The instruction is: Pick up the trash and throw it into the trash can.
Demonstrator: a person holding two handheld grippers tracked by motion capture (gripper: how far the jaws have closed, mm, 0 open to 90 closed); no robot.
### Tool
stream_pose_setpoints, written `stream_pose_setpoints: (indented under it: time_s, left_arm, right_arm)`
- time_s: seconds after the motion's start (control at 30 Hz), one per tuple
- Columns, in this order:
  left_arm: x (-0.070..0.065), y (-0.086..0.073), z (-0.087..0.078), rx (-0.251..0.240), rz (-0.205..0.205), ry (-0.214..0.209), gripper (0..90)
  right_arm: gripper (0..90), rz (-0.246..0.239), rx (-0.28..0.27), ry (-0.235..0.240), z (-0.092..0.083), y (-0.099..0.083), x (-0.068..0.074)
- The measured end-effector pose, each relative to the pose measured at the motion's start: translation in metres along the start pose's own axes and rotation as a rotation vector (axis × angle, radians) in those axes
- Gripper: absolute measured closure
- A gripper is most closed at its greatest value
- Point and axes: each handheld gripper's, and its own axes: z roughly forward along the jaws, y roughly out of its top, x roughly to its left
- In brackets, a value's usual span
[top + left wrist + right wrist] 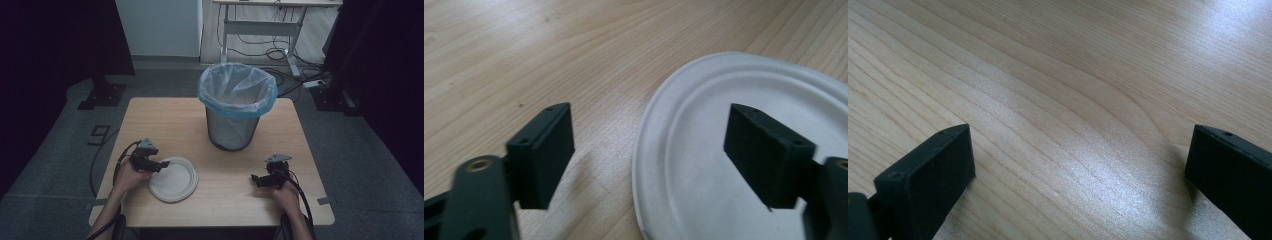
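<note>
Your left tool point(161, 164) straddles the near-left rim of the white paper plate point(175, 180) lying on the desk point(165, 120), jaws apart, pads clear of it. Behind stands the lined wire bin point(234, 112). Your right tool point(256, 179) gapes wide over bare wood.
</note>
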Motion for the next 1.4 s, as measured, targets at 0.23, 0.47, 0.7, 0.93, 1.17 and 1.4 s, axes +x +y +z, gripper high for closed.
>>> stream_pose_setpoints:
  time_s: [0.23, 0.47, 0.7, 0.93, 1.17, 1.4]
  left_arm:
    - [0.001, -0.002, 0.007, 0.019, -0.001, 0.021, 37.9]
    - [0.001, -0.007, 0.016, 0.052, 0.029, 0.021, 42.1]
    - [0.001, -0.005, 0.014, 0.064, 0.012, 0.025, 51.9]
    - [0.008, -0.006, 0.011, 0.054, -0.058, -0.023, 67.1]
    - [0.009, -0.001, 0.001, 0.027, -0.062, -0.041, 70.3]
    - [0.013, 0.011, -0.012, 0.003, -0.073, -0.066, 72.7]
  right_arm:
    - [0.0, 0.001, 0.000, 0.000, 0.000, 0.000, 0.000]
    - [0.0, 0.000, 0.001, -0.001, 0.000, 0.000, 0.000]
    - [0.0, 0.004, 0.001, -0.001, 0.000, 0.000, 0.002]
    - [0.0, 0.005, 0.001, -0.004, -0.001, -0.001, 0.003]
    - [0.0, 0.004, 0.001, -0.004, -0.001, -0.001, 0.004]
    - [0.0, 0.005, 0.001, -0.006, -0.001, -0.001, 0.004]
